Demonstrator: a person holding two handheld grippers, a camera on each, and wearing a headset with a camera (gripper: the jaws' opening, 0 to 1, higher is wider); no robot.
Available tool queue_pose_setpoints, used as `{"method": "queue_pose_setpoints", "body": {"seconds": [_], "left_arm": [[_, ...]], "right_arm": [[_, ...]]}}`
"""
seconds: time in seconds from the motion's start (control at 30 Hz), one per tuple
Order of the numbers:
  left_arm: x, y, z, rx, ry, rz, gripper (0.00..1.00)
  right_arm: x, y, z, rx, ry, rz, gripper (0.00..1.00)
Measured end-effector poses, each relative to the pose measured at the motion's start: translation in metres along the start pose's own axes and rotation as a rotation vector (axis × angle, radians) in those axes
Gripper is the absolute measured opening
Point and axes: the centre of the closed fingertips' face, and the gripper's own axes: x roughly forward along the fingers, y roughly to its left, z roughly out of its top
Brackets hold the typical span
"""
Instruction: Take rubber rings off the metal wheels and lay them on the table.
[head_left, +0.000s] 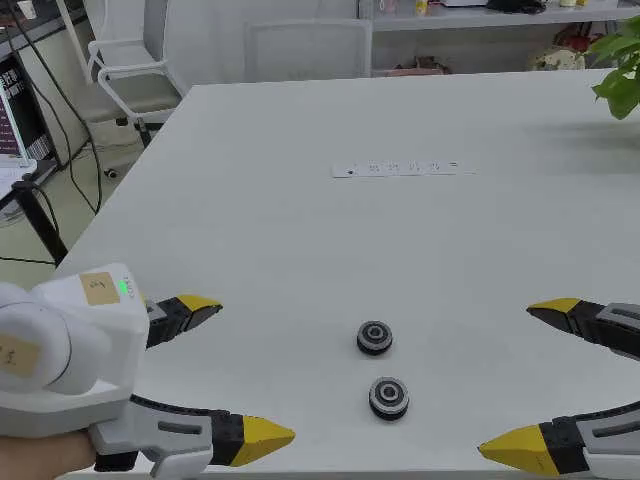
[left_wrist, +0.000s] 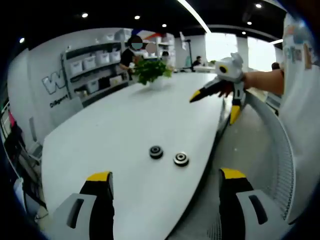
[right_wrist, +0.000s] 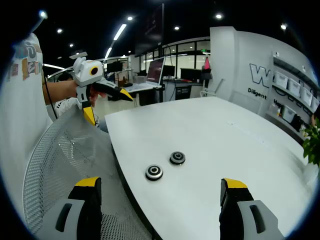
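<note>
A broad white table (head_left: 300, 230) stands in an open office. White chairs (head_left: 125, 75) stand by its far edge, and a leafy potted plant (head_left: 622, 70) sits at its far right corner. Shelves of white bins (left_wrist: 92, 65) line one wall. A strip light (left_wrist: 192, 15) and small spotlights dot the dark ceiling.

Not much to actually read here: the wall (right_wrist: 240, 55) in the right gripper view has big lettering (right_wrist: 261, 73) starting with "W", cut off by the shelves (right_wrist: 292, 82), and a smaller line (right_wrist: 260, 91) under it starting "Diligent", and both turn up in the left gripper view too. A white paper strip (head_left: 402, 168) on the table (head_left: 300, 220) carries a row of small print, way too tiny to make out, and the tan stickers (head_left: 99, 288) on the left gripper (head_left: 250, 370) each have a handwritten mark I can't read. The person's shirt (right_wrist: 22, 65) has some coloured print, all blurred
</note>
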Motion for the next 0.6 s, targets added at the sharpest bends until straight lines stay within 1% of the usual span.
{"method": "queue_pose_setpoints", "body": {"seconds": [0.23, 0.37, 0.47, 0.6], "left_arm": [[0.0005, 0.0006, 0.0002, 0.004, -0.001, -0.003, 0.91], [0.0006, 0.0011, -0.0017, -0.002, 0.003, -0.004, 0.91], [0.001, 0.0004, -0.0025, 0.0, 0.006, -0.006, 0.91], [0.0018, -0.0008, -0.0019, 0.0, 0.004, -0.01, 0.91]], "right_arm": [[-0.0013, 0.0024, 0.0002, -0.002, -0.01, 0.001, 0.99], [-0.0016, 0.0005, 0.0041, -0.016, -0.031, -0.006, 0.99], [-0.0014, -0.0007, 0.0032, -0.013, -0.023, -0.009, 0.99], [-0.0011, 0.0025, 0.0013, -0.008, -0.012, 0.008, 0.99]]}}
